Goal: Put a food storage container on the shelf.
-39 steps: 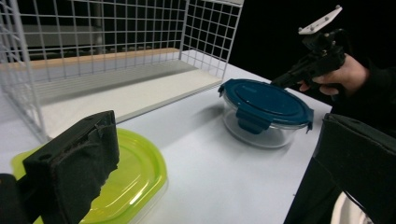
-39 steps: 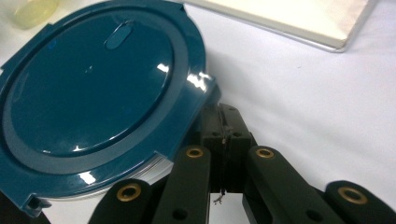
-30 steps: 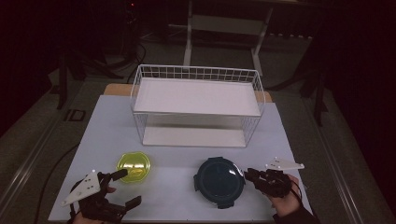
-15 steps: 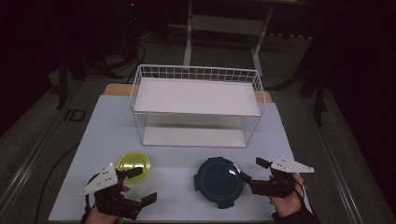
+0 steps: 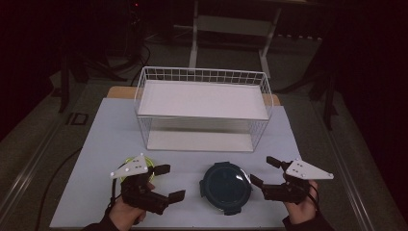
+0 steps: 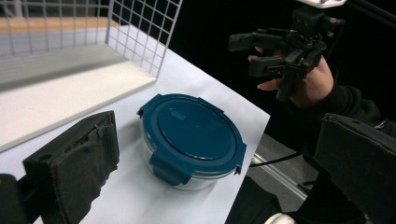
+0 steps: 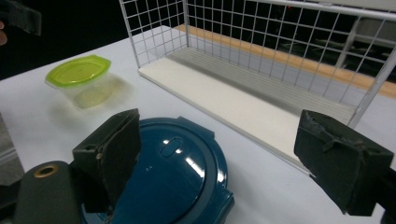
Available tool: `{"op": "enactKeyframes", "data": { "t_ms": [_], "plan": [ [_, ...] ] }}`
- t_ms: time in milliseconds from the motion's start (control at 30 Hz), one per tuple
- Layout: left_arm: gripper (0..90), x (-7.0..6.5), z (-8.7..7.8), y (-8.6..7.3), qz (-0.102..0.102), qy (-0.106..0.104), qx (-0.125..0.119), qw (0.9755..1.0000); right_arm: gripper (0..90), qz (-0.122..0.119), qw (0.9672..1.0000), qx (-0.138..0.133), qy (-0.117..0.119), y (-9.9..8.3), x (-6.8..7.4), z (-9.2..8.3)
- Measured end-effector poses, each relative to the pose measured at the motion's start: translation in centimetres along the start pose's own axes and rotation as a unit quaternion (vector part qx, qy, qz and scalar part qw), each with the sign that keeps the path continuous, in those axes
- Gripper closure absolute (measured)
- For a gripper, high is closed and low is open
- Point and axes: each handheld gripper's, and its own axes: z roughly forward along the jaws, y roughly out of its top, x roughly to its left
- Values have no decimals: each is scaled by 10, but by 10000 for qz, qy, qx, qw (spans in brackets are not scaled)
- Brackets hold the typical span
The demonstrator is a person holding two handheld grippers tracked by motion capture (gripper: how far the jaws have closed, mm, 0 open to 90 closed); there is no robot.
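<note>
A round clear container with a dark blue clip lid (image 5: 225,186) (image 6: 191,135) (image 7: 170,186) sits near the front middle of the white table (image 5: 106,139). My right gripper (image 5: 266,172) (image 6: 254,53) stands open just right of it, its jaws pointing at the lid. My left gripper (image 5: 169,183) is open at the front left, its jaws turned toward the blue container. A small clear tub with a yellow-green lid (image 7: 84,79) (image 5: 153,162) lies mostly hidden under the left gripper in the high view.
A white wire rack (image 5: 202,108) (image 7: 280,70) with an upper and a lower shelf stands behind the containers, across the middle of the table. The table's front edge lies close under both hands. Dark floor and stands surround the table.
Both grippers have moved inward toward the blue container. The left one has shifted right over the green-lidded tub and turned its jaws to the right. The right one has risen slightly.
</note>
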Motion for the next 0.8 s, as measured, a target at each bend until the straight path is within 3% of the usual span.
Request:
{"op": "enactKeyframes", "data": {
  "t_ms": [100,200,267,300,367,400,433,467,533,567,633,667,700,733,767,800],
  "plan": [
    [0,2,9,2,-103,-102,86,9999,141,-9,10000,19,11,1,1,-1],
    [0,6,28,1,-351,-172,291,9988,139,-67,9999,-91,-60,2,2,-3],
    [0,10,40,-2,-516,-168,429,9976,139,-17,9999,-99,14,2,1,-5],
    [0,10,40,-2,-516,-168,429,9976,139,-17,9999,-99,14,2,1,-5],
    [0,14,50,-6,-682,-227,559,9958,142,-18,10000,-55,25,1,1,-5],
    [0,18,57,-9,-862,-222,664,9938,144,34,10000,-37,74,0,0,-5],
    [0,18,57,-9,-862,-222,664,9938,144,34,10000,-37,74,0,0,-5],
    [0,21,62,-12,-1028,-274,744,9915,145,41,10000,-35,68,-1,0,-5],
    [16,27,72,-17,-1234,-151,945,9877,145,64,10000,-32,55,-3,0,-5],
    [16,27,72,-17,-1234,-151,945,9877,145,64,10000,-32,55,-3,0,-5],
    [17,33,79,-23,-1475,-111,1136,9825,145,95,9999,0,87,-4,-1,-4],
    [35,35,83,-26,-1648,-60,1223,9787,145,125,9999,8,97,-5,-1,-4],
    [43,35,83,-26,-1648,-60,1223,9787,145,125,9999,8,97,-5,-1,-4],
    [51,40,89,-31,-1950,-120,1317,9719,143,126,9998,61,162,-7,0,-2],
    [56,40,89,-31,-1950,-120,1317,9719,143,126,9998,61,162,-7,0,-2],
    [56,42,92,-35,-2130,-103,1395,9670,140,129,9997,78,187,-8,0,-1]
  ]
}}
